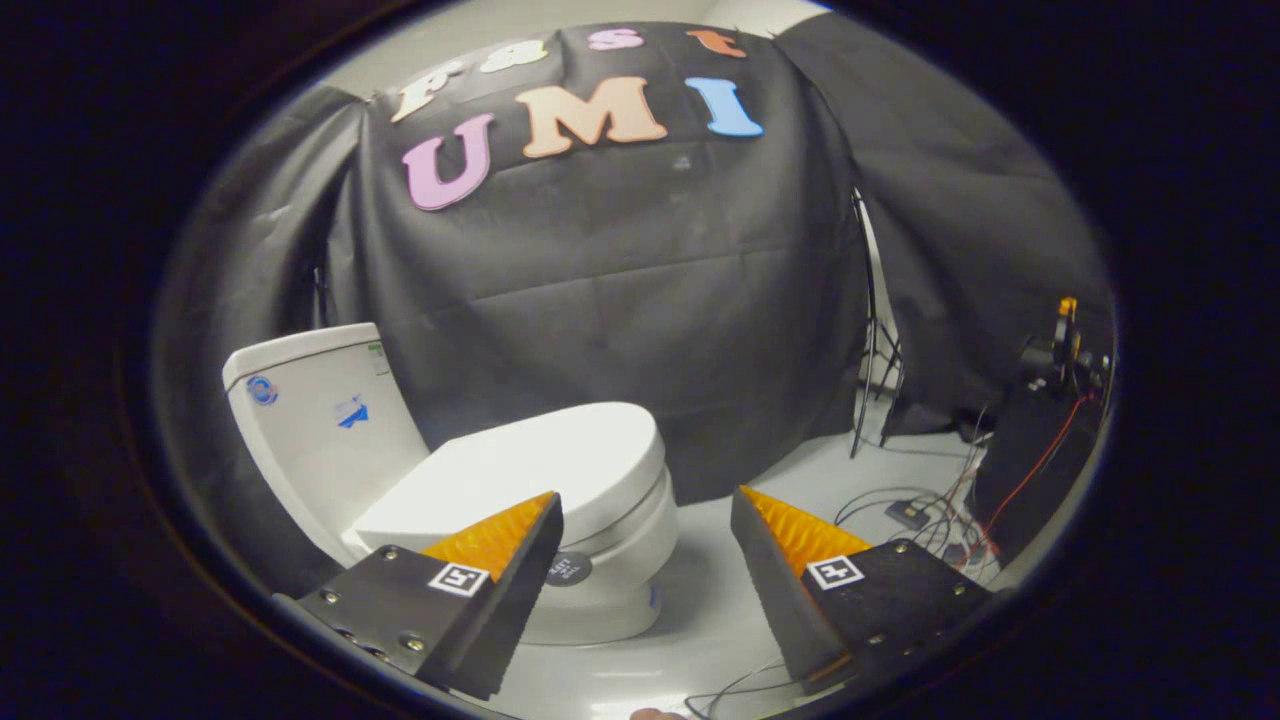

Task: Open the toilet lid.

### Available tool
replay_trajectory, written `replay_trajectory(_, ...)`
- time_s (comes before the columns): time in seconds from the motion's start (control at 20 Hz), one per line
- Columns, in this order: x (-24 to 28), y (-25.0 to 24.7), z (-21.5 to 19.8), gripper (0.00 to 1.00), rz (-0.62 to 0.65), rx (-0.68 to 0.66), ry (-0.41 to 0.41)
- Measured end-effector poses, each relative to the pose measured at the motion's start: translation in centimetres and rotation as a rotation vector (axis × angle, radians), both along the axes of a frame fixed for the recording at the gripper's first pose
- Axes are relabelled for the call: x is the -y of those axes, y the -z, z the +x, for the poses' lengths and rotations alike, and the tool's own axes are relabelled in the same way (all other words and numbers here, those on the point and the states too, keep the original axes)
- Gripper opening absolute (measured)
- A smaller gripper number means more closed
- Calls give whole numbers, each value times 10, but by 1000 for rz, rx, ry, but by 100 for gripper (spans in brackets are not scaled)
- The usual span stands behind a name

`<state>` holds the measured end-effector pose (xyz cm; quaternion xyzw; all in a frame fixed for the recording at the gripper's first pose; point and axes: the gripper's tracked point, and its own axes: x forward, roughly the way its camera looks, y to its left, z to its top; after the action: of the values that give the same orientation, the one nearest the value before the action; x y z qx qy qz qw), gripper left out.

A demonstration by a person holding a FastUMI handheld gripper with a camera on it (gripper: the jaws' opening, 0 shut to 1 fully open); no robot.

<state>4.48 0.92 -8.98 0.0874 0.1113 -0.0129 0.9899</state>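
A white toilet [610,590] stands on the pale floor against the black cloth wall. Its lid [540,465] lies shut and flat over the seat, and the tank [320,420] rises behind it with small stickers on its face. My gripper [645,520] is open, held above and in front of the bowl. The left finger [500,560] overlaps the near rim of the lid in the picture, while the right finger [790,570] hangs over bare floor beside the toilet. Nothing sits between the fingers, and neither touches the lid.
A thin black stand [870,340] leans by the cloth wall to the right of the toilet. Further right, a dark box with a small device on top [1050,420] stands among loose cables [920,515] on the floor. More cable lies near the fingers.
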Motion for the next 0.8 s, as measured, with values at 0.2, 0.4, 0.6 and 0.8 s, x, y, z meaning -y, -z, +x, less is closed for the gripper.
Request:
replay_trajectory(0.2, -8, 34, 10, 100, 58, -97, 12)
replay_trajectory(0.4, -19, 76, 7, 100, 236, -263, 21)
replay_trajectory(0.6, -37, 96, 15, 98, 326, -336, 21)
replay_trajectory(0.8, -56, 101, 34, 75, 469, -359, 17)
